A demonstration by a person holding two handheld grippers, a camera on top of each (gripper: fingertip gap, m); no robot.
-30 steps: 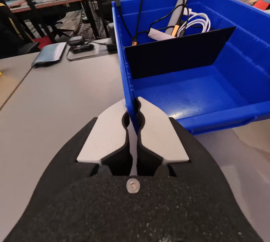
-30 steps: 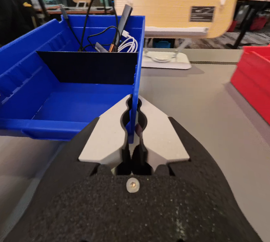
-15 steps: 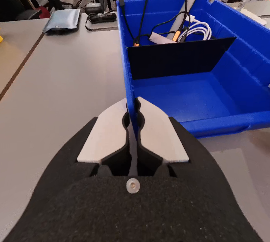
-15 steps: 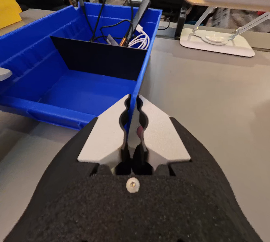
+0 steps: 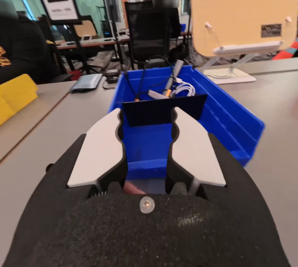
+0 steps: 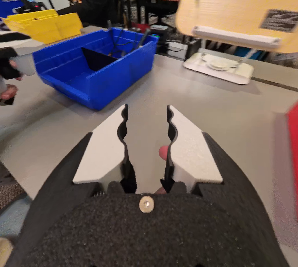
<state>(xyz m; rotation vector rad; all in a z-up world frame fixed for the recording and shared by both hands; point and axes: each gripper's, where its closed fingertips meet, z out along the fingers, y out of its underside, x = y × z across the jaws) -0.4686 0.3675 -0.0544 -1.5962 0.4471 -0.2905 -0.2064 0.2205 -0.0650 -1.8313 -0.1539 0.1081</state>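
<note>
Both jaws gape wide and hold nothing: the left hand-held gripper faces the blue bin; the right hand-held gripper hangs over bare table

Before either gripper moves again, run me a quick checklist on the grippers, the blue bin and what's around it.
1. Left gripper open and holding nothing: ok.
2. Right gripper open and holding nothing, over bare table: ok.
3. Blue bin resting flat on the table, upright: ok.
4. Black divider standing in the bin, cables behind it, front compartment bare: ok.
5. Red bin near the right gripper's right side: clearance cannot tell.
6. Left gripper clear of the blue bin's front wall: cannot tell.
</note>
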